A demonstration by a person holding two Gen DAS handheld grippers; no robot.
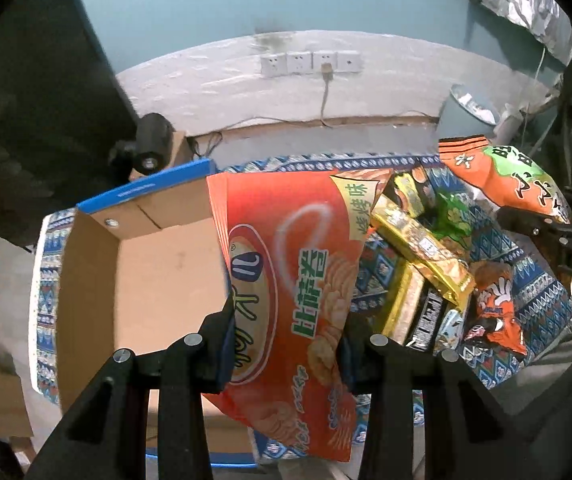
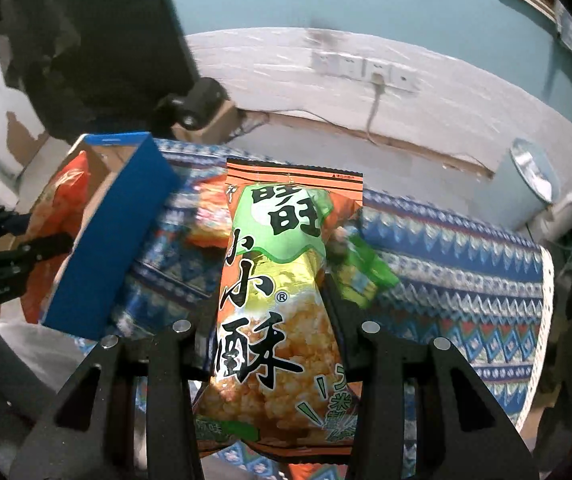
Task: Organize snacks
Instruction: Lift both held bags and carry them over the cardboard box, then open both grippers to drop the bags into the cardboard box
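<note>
The red chip bag (image 1: pixel 286 300) covers the right wall of the cardboard box (image 1: pixel 145 272) and part of the snack pile (image 1: pixel 426 272) in the left wrist view, its lower corner lost behind the gripper frame. In the right wrist view the orange rice-puff bag (image 2: pixel 277 308) hides most of a green packet (image 2: pixel 362 276) and the blurred orange packet (image 2: pixel 209 216) behind it. The wall sockets (image 2: pixel 366 70) smear, and small print on either bag stays unreadable.
</note>
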